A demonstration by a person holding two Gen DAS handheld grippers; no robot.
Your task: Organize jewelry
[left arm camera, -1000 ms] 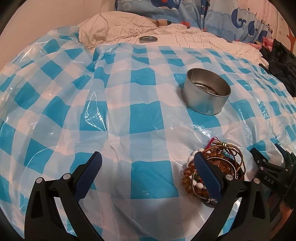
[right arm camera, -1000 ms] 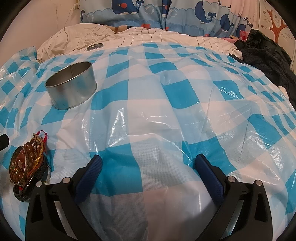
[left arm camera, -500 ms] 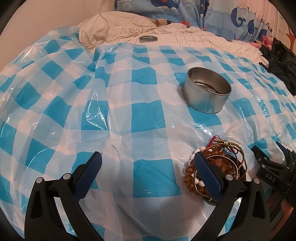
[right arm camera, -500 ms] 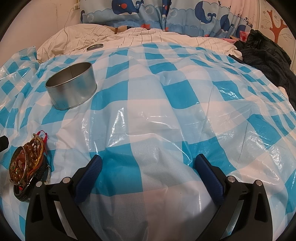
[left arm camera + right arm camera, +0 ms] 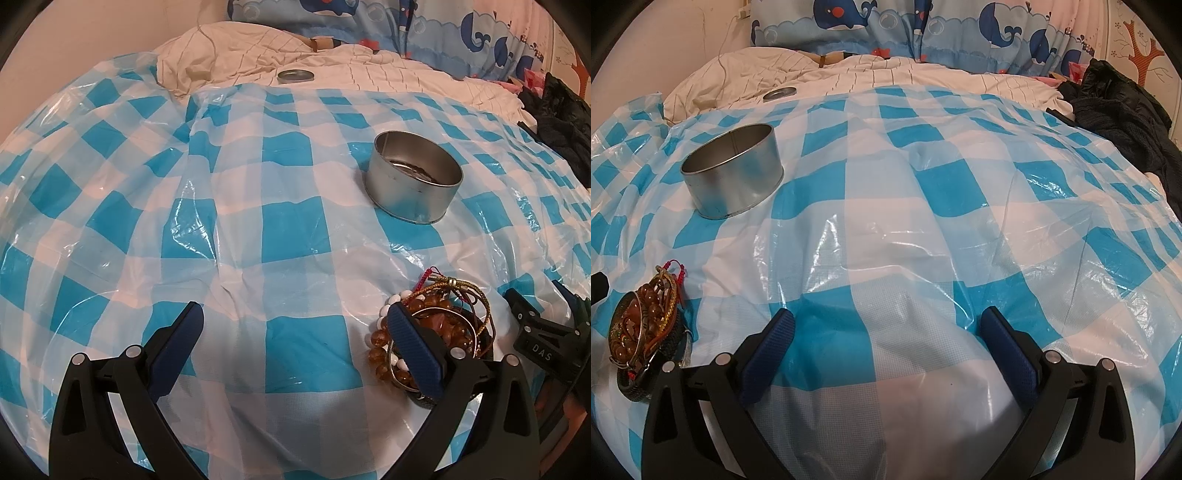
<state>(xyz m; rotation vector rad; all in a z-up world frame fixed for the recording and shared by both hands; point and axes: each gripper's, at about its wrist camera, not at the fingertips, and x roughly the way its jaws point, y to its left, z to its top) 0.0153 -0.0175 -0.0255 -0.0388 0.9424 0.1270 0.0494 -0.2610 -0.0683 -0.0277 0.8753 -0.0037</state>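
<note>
Hovering over the bed with both sets of fingers spread wide and empty, I judge the pickup not yet begun: the jewelry pile (image 5: pixel 432 332) lies near the bed's front edge, well apart from the tin (image 5: pixel 413 182). Next, my left fingers (image 5: pixel 295 332) must straddle one bracelet.

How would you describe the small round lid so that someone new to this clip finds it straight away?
Start from the blue-and-white checked plastic sheet covering the bed and follow it to its far edge. Just beyond, on the cream striped bedding, lies the small lid. Unlike the tall open metal tin on the sheet, it is flat and shallow.
</note>
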